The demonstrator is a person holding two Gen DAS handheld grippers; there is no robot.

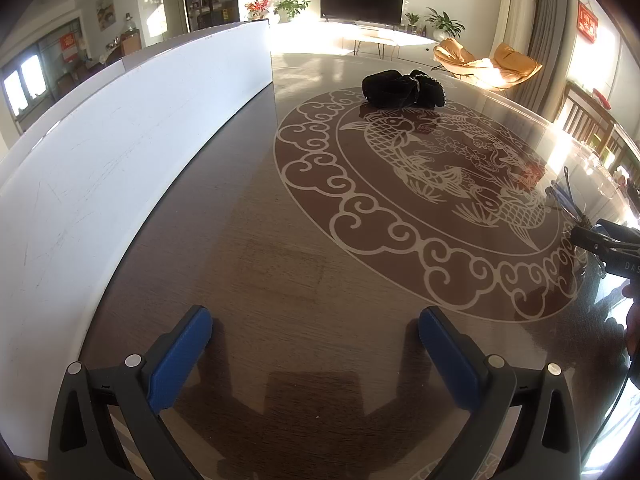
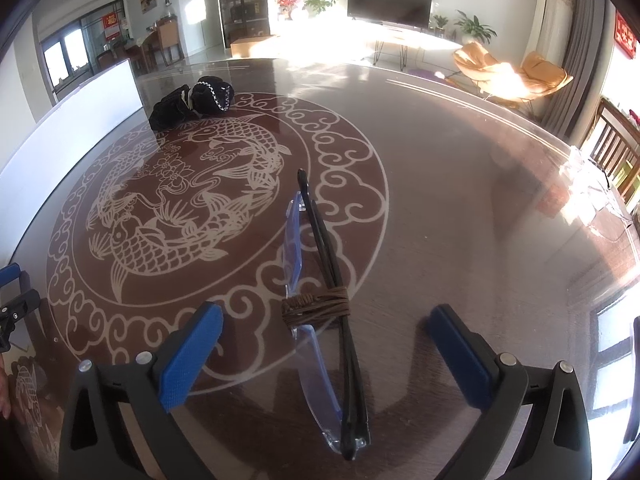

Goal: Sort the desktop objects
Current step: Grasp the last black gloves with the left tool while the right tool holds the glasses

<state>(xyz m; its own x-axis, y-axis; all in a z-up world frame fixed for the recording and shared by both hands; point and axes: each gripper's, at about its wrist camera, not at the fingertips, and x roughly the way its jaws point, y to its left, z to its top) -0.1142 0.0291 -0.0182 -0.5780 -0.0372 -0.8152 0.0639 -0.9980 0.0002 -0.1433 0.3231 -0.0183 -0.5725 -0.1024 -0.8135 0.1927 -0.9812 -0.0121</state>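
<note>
**Glasses lie free between the right tongs, one black pouch waits beyond**

Glasses (image 2: pixel 316 308), folded and bound with brown cord, lie on the table (image 2: pixel 460 184) between the spread fingers of the right gripper (image 2: pixel 326 350), untouched by either blue pad. Going left to right: a white board (image 1: pixel 120 152) stands left of the left gripper (image 1: pixel 316 354), whose jaws are released with nothing between them. Ahead of both tongs, well apart, sits one black drawstring pouch (image 2: pixel 188 104), nearer the left pair. I count one pair of glasses, one pouch, one board. Sorting looks barely advanced: both items rest loose on the table, and I judge neither is yet stowed.
</note>
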